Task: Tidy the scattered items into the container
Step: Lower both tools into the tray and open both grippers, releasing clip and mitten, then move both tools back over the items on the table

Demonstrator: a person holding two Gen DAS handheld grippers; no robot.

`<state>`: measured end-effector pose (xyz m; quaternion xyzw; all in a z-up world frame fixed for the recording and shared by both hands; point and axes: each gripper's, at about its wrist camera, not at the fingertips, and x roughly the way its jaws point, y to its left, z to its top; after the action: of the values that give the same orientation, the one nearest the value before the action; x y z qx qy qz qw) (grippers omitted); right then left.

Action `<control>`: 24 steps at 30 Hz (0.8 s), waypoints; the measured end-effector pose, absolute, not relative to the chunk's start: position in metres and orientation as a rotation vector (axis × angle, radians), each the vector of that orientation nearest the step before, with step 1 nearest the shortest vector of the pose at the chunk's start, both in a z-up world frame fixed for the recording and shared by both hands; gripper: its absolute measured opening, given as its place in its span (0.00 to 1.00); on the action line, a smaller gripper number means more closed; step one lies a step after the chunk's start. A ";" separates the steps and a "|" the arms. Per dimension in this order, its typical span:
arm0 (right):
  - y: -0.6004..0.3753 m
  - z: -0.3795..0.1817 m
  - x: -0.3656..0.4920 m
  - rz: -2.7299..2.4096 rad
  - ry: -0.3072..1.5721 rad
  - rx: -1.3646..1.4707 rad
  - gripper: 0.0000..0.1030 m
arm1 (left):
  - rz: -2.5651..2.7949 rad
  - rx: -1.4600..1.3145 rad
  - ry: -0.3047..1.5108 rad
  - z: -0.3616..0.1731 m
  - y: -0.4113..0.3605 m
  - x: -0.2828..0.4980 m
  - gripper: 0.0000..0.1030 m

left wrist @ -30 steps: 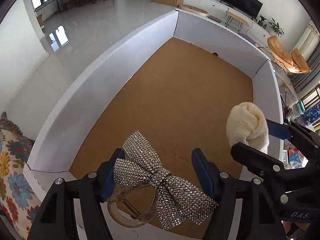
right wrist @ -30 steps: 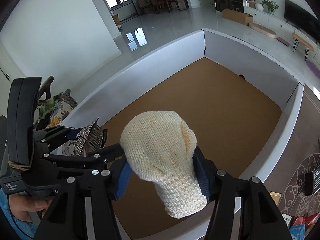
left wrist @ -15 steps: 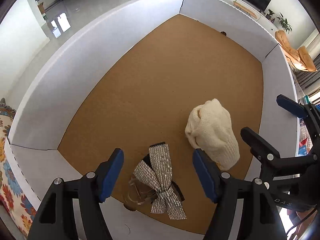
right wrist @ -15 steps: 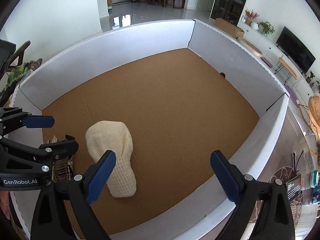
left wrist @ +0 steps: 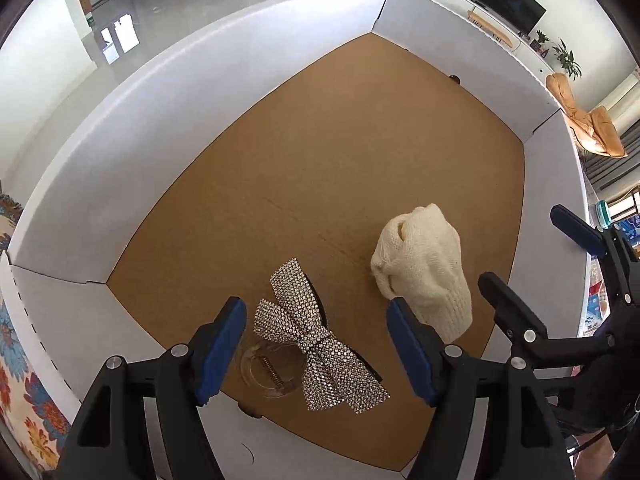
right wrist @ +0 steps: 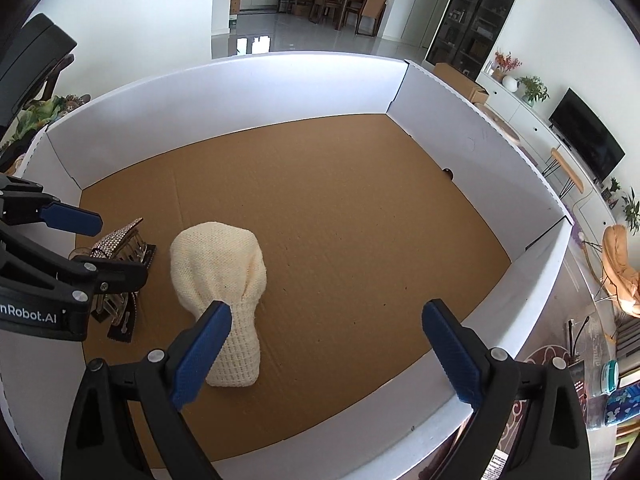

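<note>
A large white-walled box [left wrist: 160,140] with a brown cardboard floor fills both views. A rhinestone bow hair clip [left wrist: 312,336] lies on that floor near the front wall, below my left gripper [left wrist: 314,306], which is open and apart from it. A cream knitted pouch [left wrist: 424,272] lies just right of the bow. In the right wrist view the pouch [right wrist: 224,276] rests on the floor beside the left blue finger [right wrist: 200,356] of my right gripper [right wrist: 326,312], whose jaws stand wide open and hold nothing. The bow [right wrist: 120,240] sits partly behind the left gripper [right wrist: 116,248].
The box walls [right wrist: 240,92] rise on all sides, and most of the cardboard floor [right wrist: 340,220] is bare. A small dark spot [left wrist: 454,77] sits at the far wall. A floral cloth [left wrist: 24,380] lies outside on the left, and room furniture stands beyond.
Both grippers let go: the bow and the cream pouch dropped from the jaws onto the box floor. The right jaws spread wide. Both grippers sank lower over the box.
</note>
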<state>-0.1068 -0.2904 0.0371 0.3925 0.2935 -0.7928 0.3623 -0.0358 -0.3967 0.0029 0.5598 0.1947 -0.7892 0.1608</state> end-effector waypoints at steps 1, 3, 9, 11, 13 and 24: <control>-0.288 0.041 -0.109 -2.043 0.710 1.011 0.94 | -2.269 1.554 0.537 0.007 -0.394 -0.033 0.70; -0.272 0.055 -0.113 -2.098 0.586 0.968 0.93 | -2.324 1.439 0.495 0.022 -0.385 -0.025 0.70; -0.167 0.126 -0.096 -2.376 0.272 0.686 1.00 | -2.569 1.076 0.336 0.098 -0.327 0.001 0.70; -0.116 0.135 -0.080 -2.460 0.247 0.606 1.00 | -2.678 1.003 0.282 0.120 -0.292 0.015 0.71; -0.069 0.126 -0.069 -2.556 0.269 0.621 1.00 | -2.778 0.983 0.232 0.135 -0.259 0.025 0.79; 0.149 0.027 -0.013 -2.620 0.122 1.174 1.00 | -2.909 1.388 0.146 0.036 -0.066 0.032 0.97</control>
<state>-0.0126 0.1486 0.0266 0.4049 0.0420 -0.9036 0.1335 0.0324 -0.0660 0.0365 0.4298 0.0452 -0.9008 -0.0424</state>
